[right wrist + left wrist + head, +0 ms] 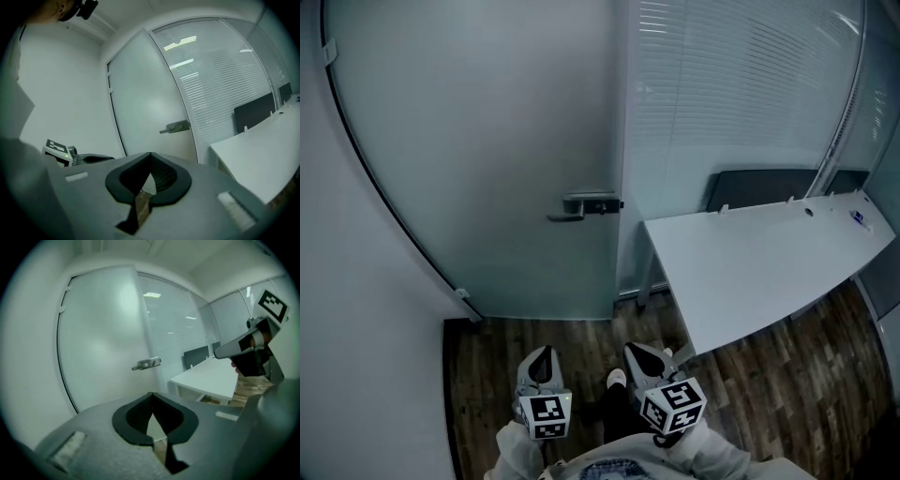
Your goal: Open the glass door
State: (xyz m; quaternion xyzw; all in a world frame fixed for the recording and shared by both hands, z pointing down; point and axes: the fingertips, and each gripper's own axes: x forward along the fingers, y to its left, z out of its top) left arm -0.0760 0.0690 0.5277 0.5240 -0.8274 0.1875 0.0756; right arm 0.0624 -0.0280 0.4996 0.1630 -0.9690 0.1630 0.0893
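The frosted glass door [487,141] stands closed in its frame, with a metal lever handle [581,206] at its right edge. The door [103,324] and handle [146,363] lie well ahead in the left gripper view. In the right gripper view the handle [174,126] is just as far off. My left gripper [542,361] is held low near my body, shut and empty. My right gripper [645,356] is beside it, also shut with nothing between its jaws. Both point toward the door, well short of it.
A white desk [769,262] juts in from the right, its corner close to my right gripper. Dark chair backs [759,187] stand behind it against a glass wall with blinds [731,94]. A white wall [356,328] runs along the left. The floor is dark wood [516,337].
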